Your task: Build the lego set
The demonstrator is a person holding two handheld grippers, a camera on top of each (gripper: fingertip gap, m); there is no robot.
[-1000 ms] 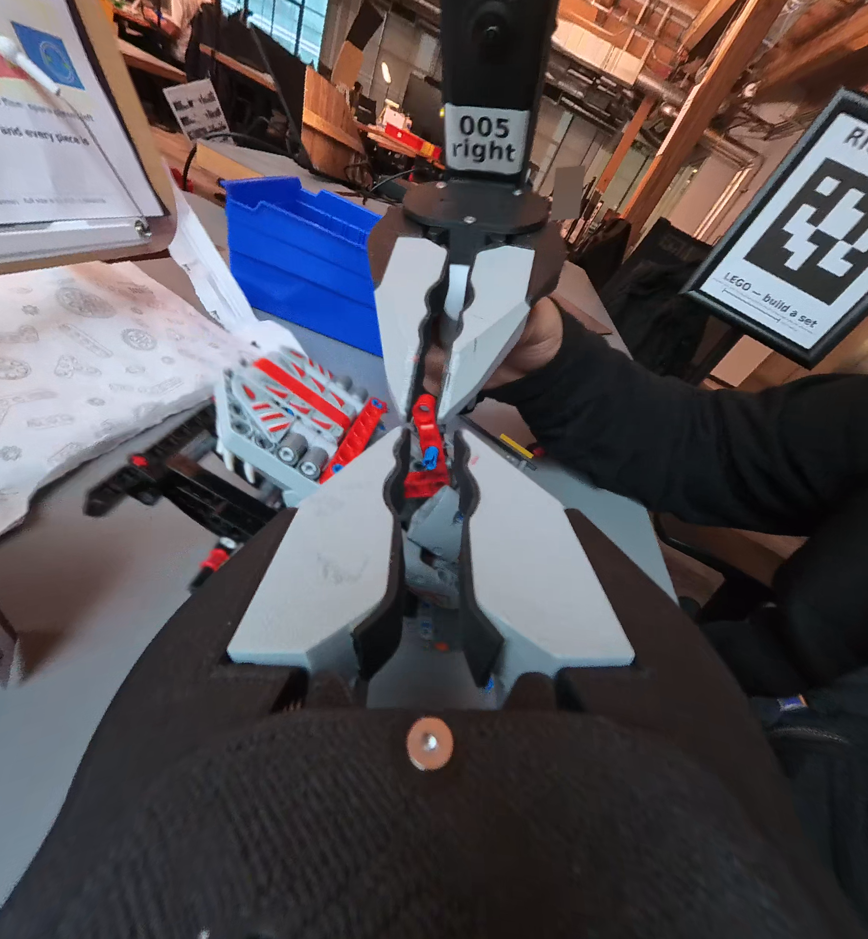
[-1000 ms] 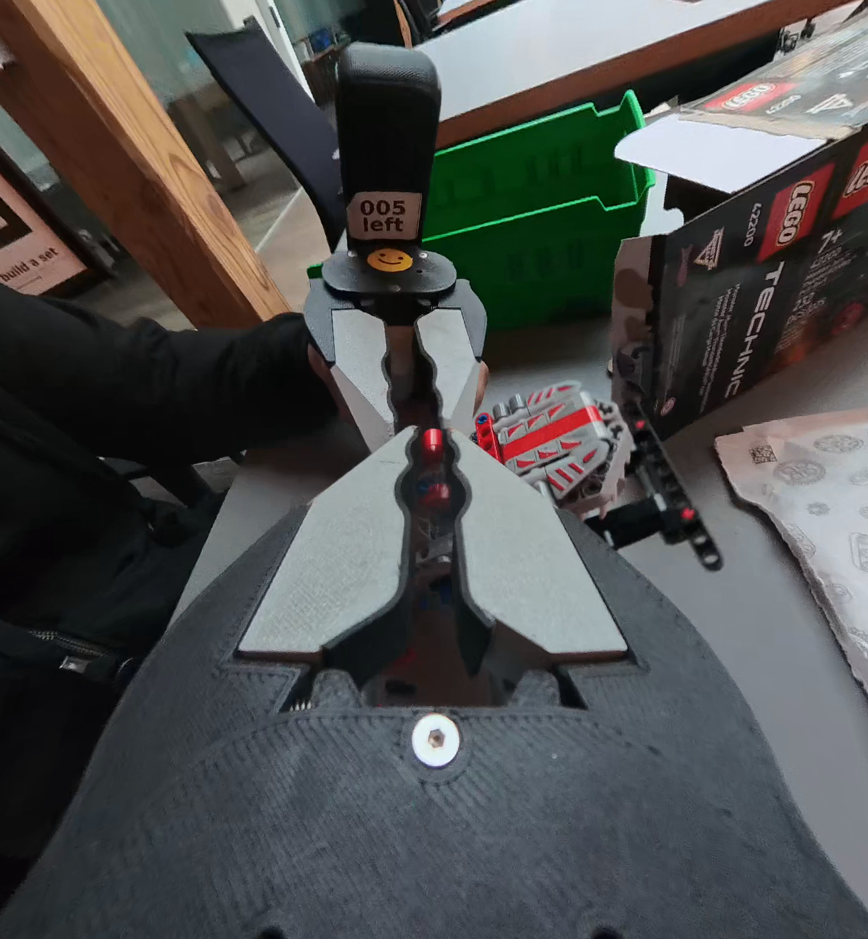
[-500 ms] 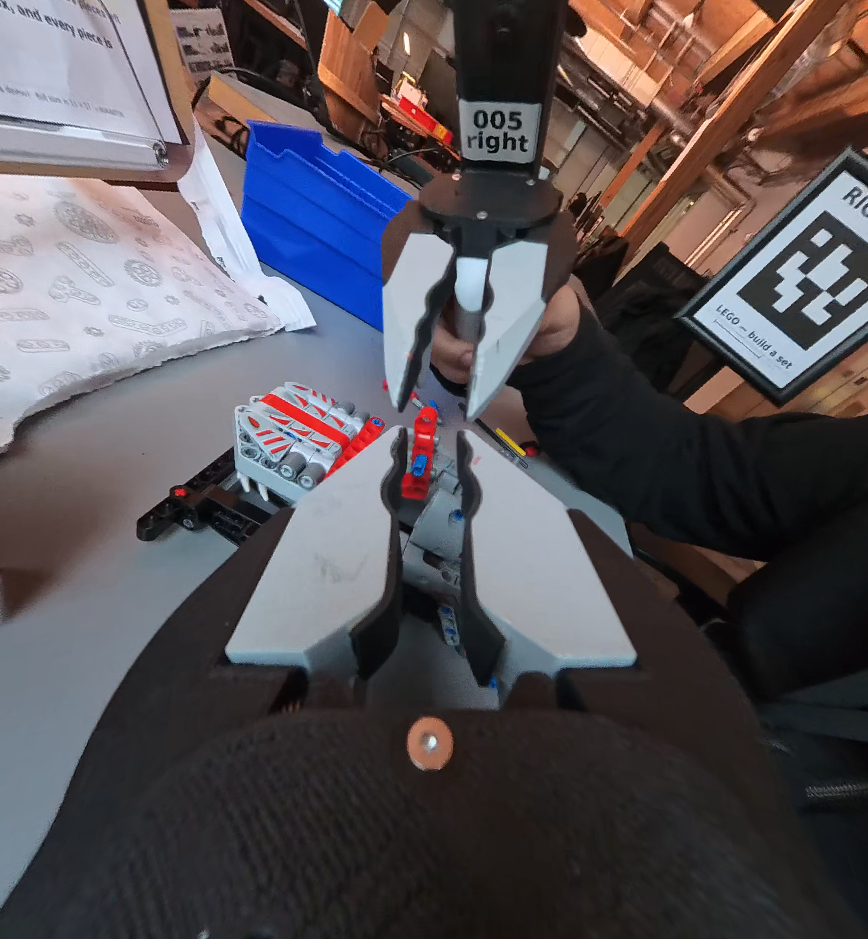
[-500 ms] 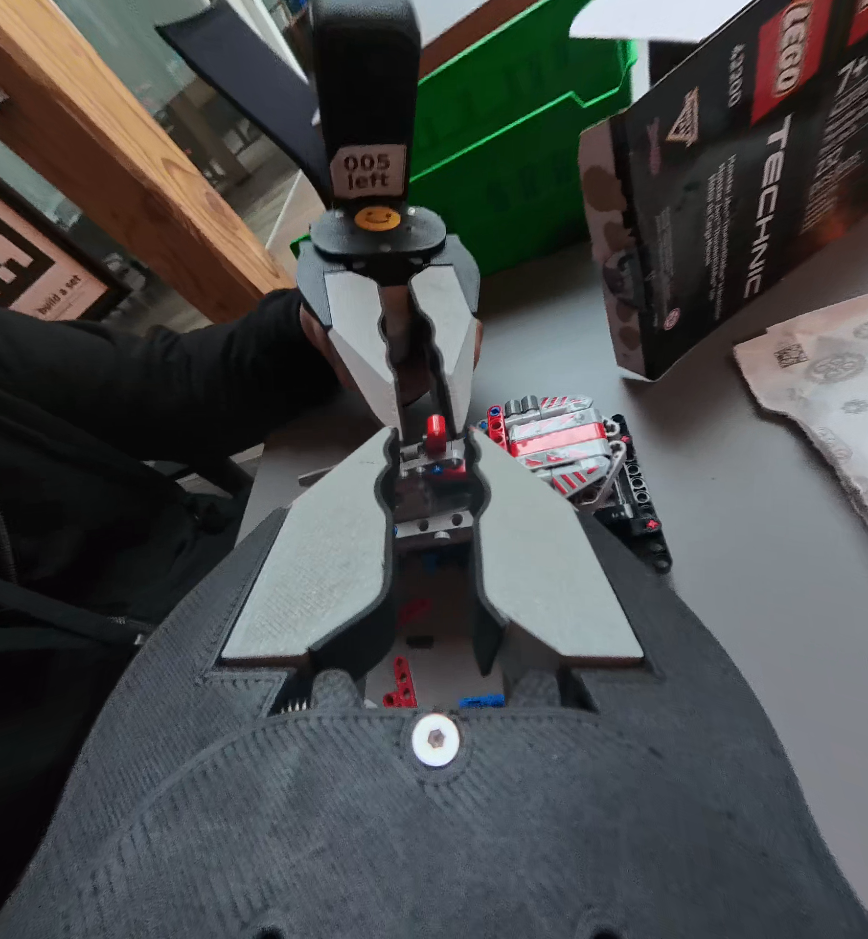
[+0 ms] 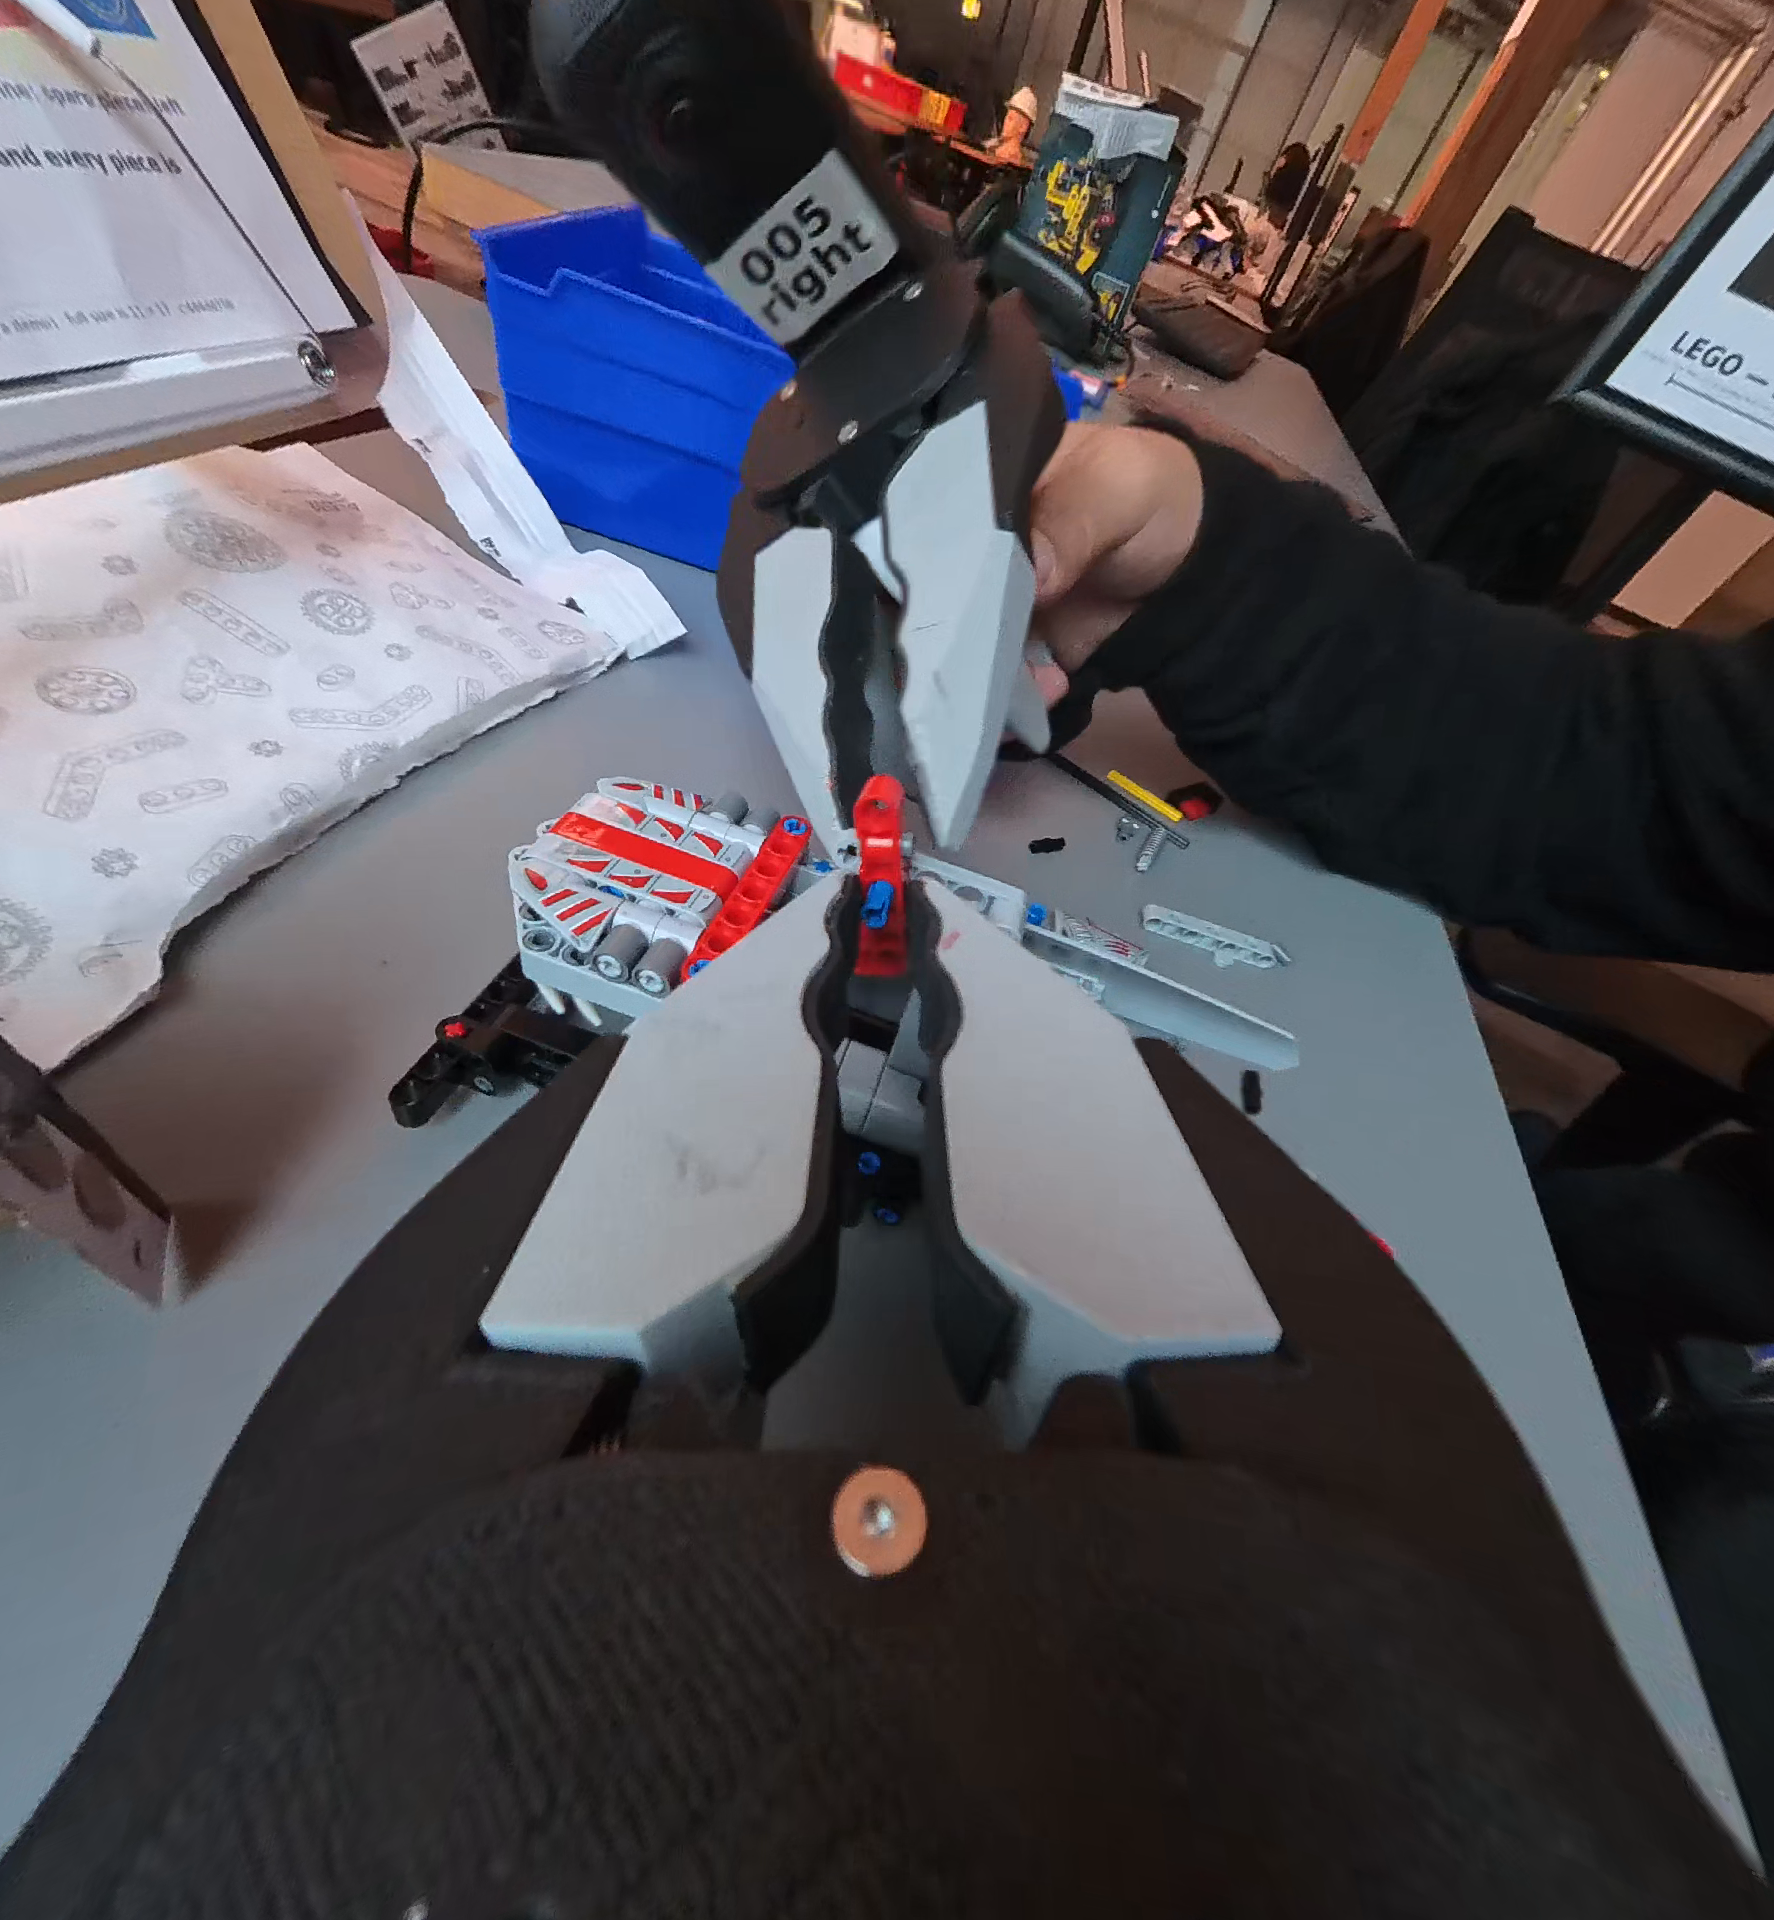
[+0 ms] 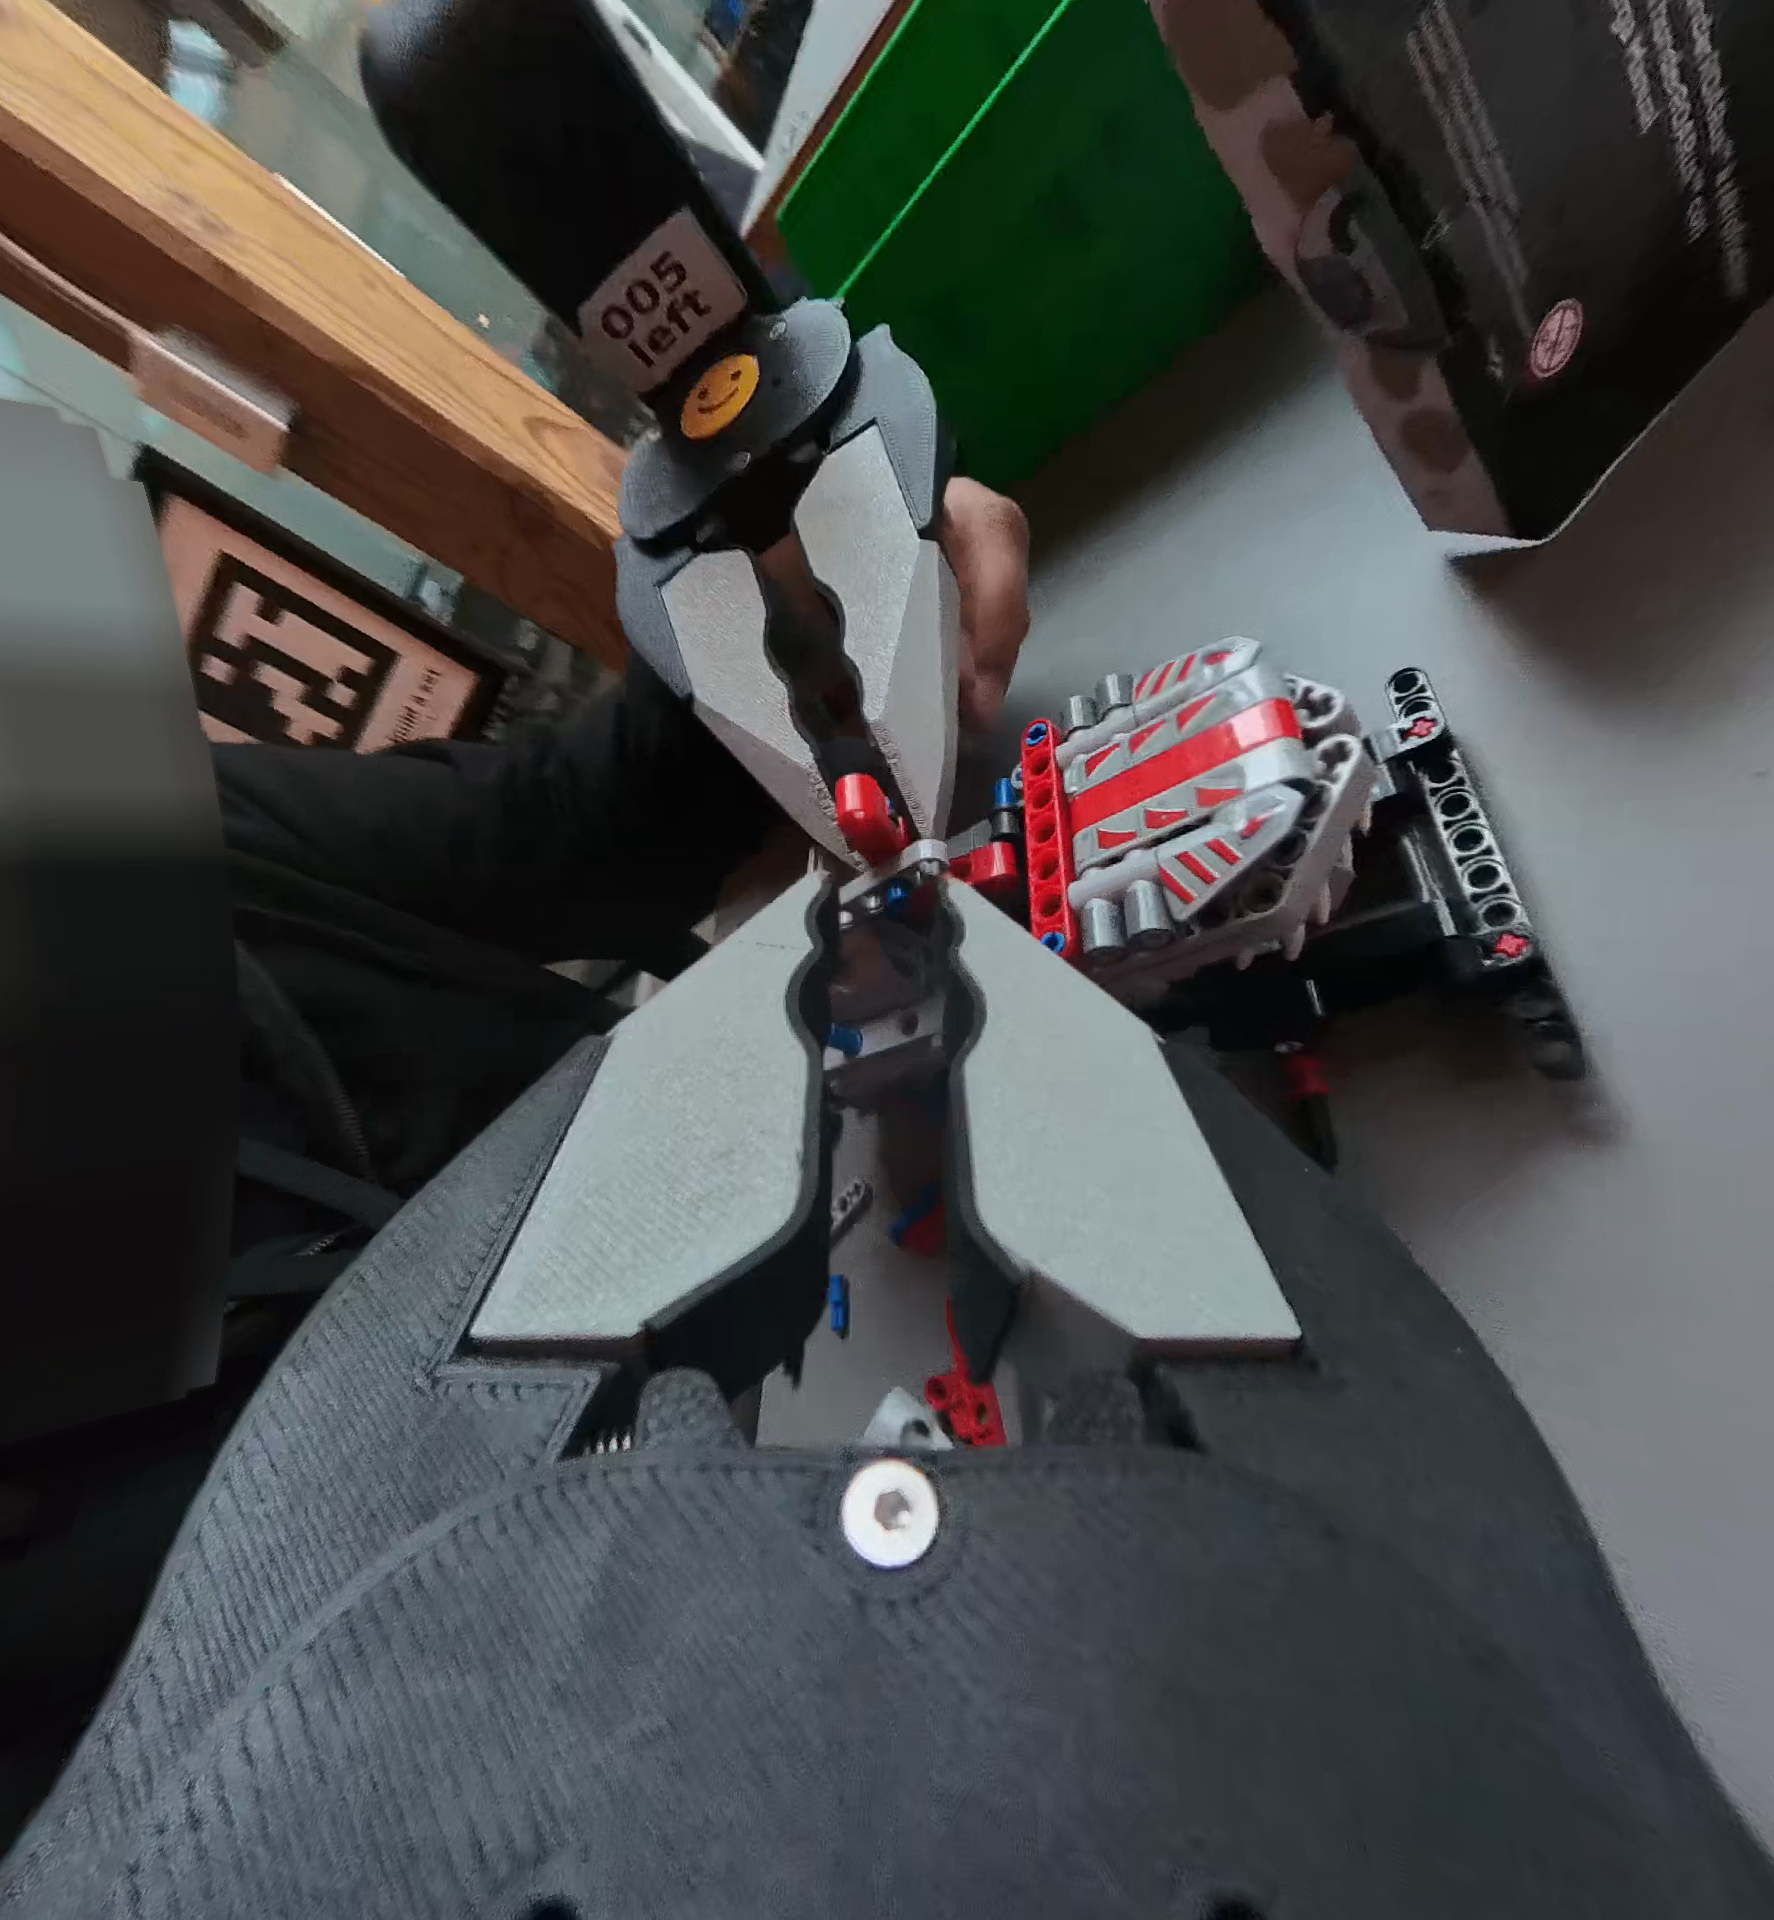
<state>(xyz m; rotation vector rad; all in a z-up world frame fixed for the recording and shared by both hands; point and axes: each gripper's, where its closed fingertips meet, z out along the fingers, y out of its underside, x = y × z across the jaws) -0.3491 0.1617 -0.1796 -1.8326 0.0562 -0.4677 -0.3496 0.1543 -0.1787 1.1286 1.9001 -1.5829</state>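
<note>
While the two grippers meet tip to tip above the grey table [image 5: 270, 1174], the ground to the left of the left gripper [image 5: 878, 904] is hemmed by a patterned paper bag [image 5: 187, 686] with a torn edge, and beyond it a blue bin [image 5: 613, 384] stands well back. Between that bag and the fingers lies the grey and red lego assembly [image 5: 654, 883], resting on black beams [image 5: 478, 1049] and sitting just beside the left fingertip; a strip of bare table runs in front of it. That gripper's fingers are drawn close and pinch a red lego piece [image 5: 878, 883] with a blue pin, which stands upright from a grey sub-assembly [image 5: 878, 1091] showing in the gap lower down. From above, the right gripper [image 5: 888, 810] comes down tilted, its tips just at the top of the red piece; in its own view the right gripper [image 6: 883, 894] has its fingers nearly together on the grey sub-assembly [image 6: 888, 1029], though whether they truly clamp it I cannot tell. To the right of the fingers, small loose parts [image 5: 1153, 821] and a light grey beam [image 5: 1215, 935] lie scattered, with open table running to the edge, where a black sleeve [image 5: 1485, 727] crosses. In the right wrist view a green bin [image 6: 1018, 229] and a dark box [image 6: 1589, 239] stand well beyond the assembly.
</note>
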